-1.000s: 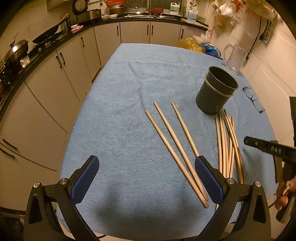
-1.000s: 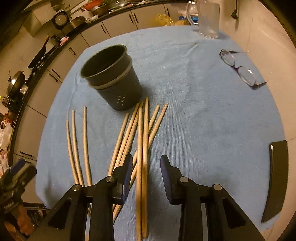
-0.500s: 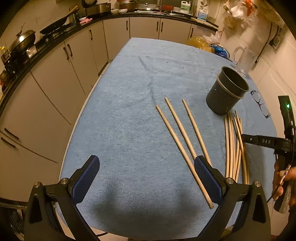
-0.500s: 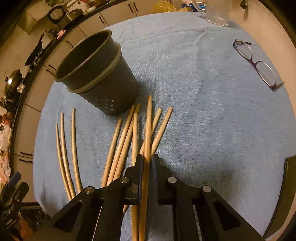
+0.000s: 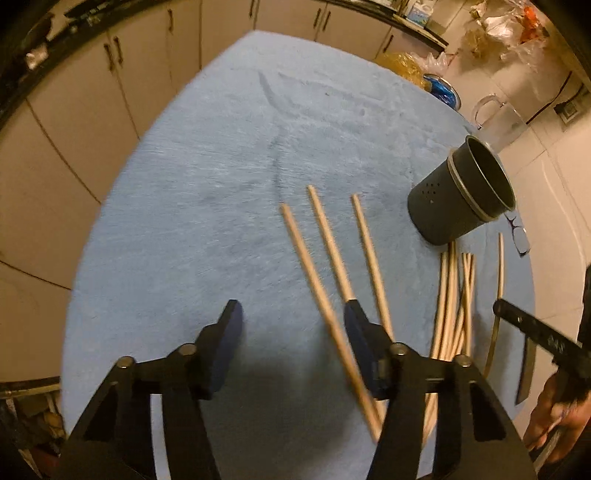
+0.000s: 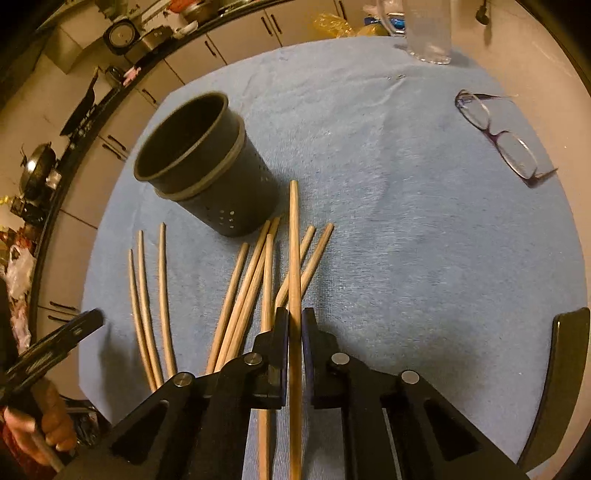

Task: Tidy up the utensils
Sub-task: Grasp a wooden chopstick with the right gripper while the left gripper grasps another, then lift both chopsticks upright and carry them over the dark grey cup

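Note:
Three loose chopsticks (image 5: pixel 332 251) lie on the blue cloth ahead of my left gripper (image 5: pixel 293 321). Its jaws are closing and the leftmost stick (image 5: pixel 314 280) runs between them, close to the right pad (image 5: pixel 356 325), while the left pad stands clear, so nothing is pinched. My right gripper (image 6: pixel 294 321) is shut on one chopstick (image 6: pixel 294 251), whose tip points toward the dark grey holder (image 6: pixel 207 166). The holder (image 5: pixel 461 199) stands upright and looks empty. A bundle of several chopsticks (image 6: pixel 251 280) lies under and left of the held one, and three more (image 6: pixel 147 295) lie further left.
Glasses (image 6: pixel 495 136) lie at the far right of the cloth-covered table (image 6: pixel 406 221). A clear glass jug (image 6: pixel 428 29) stands at the back. A black object (image 6: pixel 565 369) sits at the table's right edge. Kitchen cabinets (image 5: pixel 74 129) run along the left.
My left gripper dropped toward the three chopsticks and its jaws narrowed around the leftmost one. My right gripper went from partly open to shut on one chopstick from the bundle.

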### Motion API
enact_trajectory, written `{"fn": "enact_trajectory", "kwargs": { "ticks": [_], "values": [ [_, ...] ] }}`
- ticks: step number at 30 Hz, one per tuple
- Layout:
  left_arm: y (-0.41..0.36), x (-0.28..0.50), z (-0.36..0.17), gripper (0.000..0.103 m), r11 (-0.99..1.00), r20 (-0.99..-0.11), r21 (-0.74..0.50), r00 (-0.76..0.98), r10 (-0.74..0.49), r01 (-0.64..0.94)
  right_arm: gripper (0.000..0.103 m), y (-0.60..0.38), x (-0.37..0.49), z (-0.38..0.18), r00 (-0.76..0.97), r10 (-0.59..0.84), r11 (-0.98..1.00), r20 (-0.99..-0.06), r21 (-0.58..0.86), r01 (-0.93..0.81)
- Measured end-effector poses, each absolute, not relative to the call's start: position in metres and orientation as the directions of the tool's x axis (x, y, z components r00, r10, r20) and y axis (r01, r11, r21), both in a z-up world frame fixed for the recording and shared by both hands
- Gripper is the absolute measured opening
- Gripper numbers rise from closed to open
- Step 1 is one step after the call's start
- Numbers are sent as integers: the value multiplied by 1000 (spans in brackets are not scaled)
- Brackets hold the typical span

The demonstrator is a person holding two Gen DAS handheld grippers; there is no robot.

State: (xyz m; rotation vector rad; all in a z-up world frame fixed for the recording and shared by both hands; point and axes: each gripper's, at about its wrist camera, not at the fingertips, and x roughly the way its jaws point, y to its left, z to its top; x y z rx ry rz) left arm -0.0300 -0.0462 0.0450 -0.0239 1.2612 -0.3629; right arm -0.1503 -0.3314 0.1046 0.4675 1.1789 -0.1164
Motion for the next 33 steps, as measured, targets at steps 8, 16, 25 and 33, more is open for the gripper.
{"fn": "enact_trajectory", "kwargs": {
  "ticks": [8, 16, 25, 33],
  "values": [
    [-71, -3, 20, 28, 962, -955, -151, 216, -201, 228, 7, -341, -161, 129, 445, 132, 900, -886, 295, 320],
    [-96, -4, 19, 12, 967, -952, -16, 292, -93, 255, 8, -335, -159, 148, 480, 123, 917, -868, 284, 279],
    [-84, -10, 32, 6, 965, -933, -57, 330, -142, 256, 8, -330, -159, 160, 515, 125, 927, -848, 285, 244],
    [-80, -24, 67, 6, 958, -893, -39, 421, -161, 282, 8, -323, -158, 173, 553, 114, 932, -825, 282, 229]
  ]
}}
